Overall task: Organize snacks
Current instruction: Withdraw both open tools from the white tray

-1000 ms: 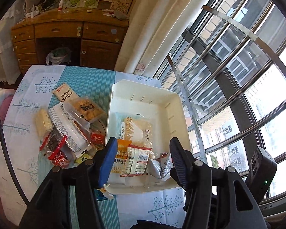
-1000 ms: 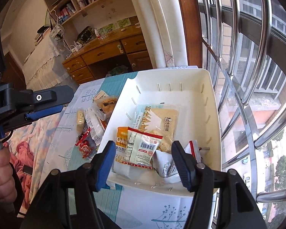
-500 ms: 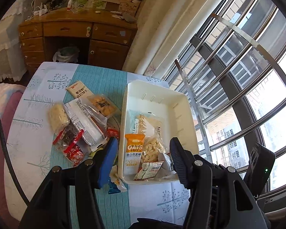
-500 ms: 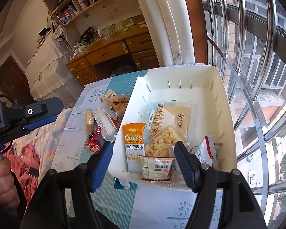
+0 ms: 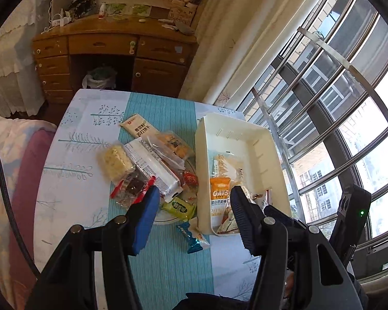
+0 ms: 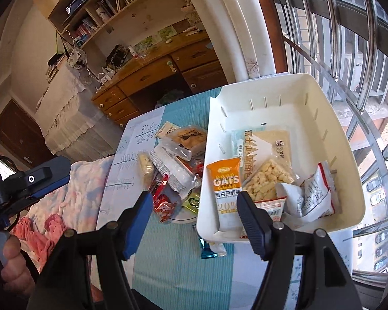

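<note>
A white plastic bin (image 5: 261,139) stands on the right of the table by the window. In it lie an orange OATS packet (image 6: 226,180), a clear bag of puffed pieces (image 6: 267,178), a crumpled white-and-red packet (image 6: 313,193) and a flat pale packet. Left of the bin, several loose snacks (image 5: 147,162) are heaped on a plate, with a green sweet (image 5: 179,206) at its near side. A blue-ended wrapper (image 5: 191,237) lies by the bin's near corner. My left gripper (image 5: 194,214) is open above the pile's near edge. My right gripper (image 6: 195,219) is open over the bin's near-left corner. Neither holds anything.
The table wears a teal-striped cloth (image 5: 168,263). A wooden desk with drawers (image 5: 111,49) stands beyond it. Window bars (image 5: 323,103) run close along the right. A pink and white blanket (image 6: 64,206) lies at the left, where a hand (image 6: 13,258) holds the left gripper.
Both grippers have drawn back from the bin toward the table's near edge. The left view has swung toward the snack pile. The right jaws stand a little wider.
</note>
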